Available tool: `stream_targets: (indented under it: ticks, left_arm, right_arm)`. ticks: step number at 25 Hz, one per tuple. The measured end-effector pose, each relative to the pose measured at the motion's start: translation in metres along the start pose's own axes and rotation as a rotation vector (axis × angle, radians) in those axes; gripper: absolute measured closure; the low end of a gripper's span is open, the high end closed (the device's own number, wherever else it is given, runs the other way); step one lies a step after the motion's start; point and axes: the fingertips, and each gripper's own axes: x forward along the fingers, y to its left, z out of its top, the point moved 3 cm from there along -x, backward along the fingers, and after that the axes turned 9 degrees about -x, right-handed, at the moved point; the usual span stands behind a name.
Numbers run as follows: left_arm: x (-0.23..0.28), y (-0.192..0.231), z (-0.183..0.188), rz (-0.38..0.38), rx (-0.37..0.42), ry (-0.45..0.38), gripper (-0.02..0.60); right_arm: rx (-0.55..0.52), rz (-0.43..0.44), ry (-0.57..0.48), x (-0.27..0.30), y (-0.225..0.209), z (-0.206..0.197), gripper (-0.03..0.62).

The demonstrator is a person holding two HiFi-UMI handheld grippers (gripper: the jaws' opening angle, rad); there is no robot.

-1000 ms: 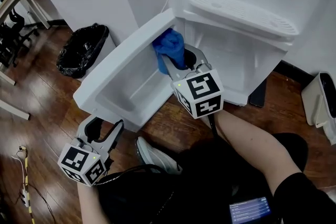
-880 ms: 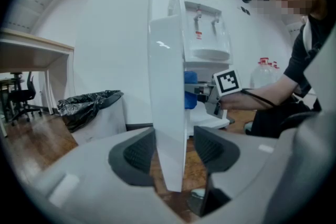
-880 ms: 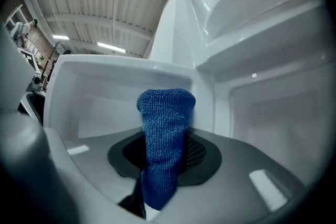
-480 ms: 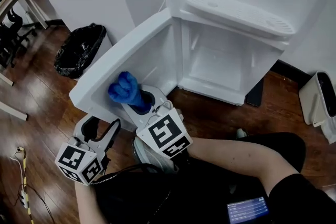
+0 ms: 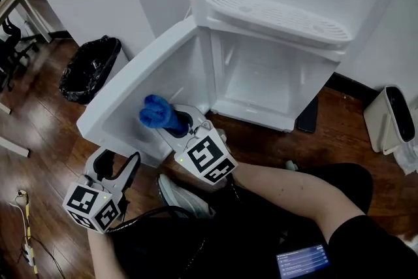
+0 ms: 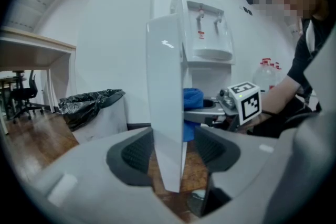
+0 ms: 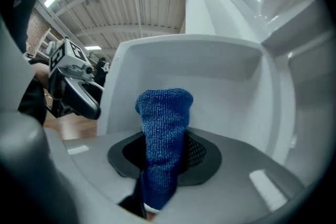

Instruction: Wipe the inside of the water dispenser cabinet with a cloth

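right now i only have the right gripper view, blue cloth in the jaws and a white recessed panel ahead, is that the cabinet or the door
Observer: The door. In the head view the right gripper points the blue cloth at its inner side, and the open cabinet lies off to the right.
Operator: is the left gripper clamped on that door
Observer: No. The door's edge stands between the left gripper's jaws, but a gap shows beside one pad.
Operator: anything beyond the door
Observer: A bin with a black bag stands on the floor there.
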Motion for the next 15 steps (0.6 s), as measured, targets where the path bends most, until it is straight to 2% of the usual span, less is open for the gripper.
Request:
stream_targets:
  ticks: [4,8,11,15]
  left_arm:
    - [0.000,0.004,0.002,-0.014,0.018,-0.010,0.341]
    - [-0.001,0.001,0.002,-0.026,0.015,-0.009,0.341]
    - [0.001,0.002,-0.004,-0.050,0.017,-0.019,0.341]
    - [0.000,-0.001,0.001,-0.028,-0.001,0.004,0.341]
  right_arm:
    - [0.046,-0.201,0.078,-0.009,-0.055,-0.023,0.480]
    - [0.004,-0.343,0.149,-0.019,-0.099,-0.050,0.480]
    - [-0.033,-0.366,0.163,-0.026,-0.108,-0.058,0.484]
    - [0.026,-0.318,0.135,-0.014,-0.070,-0.046,0.482]
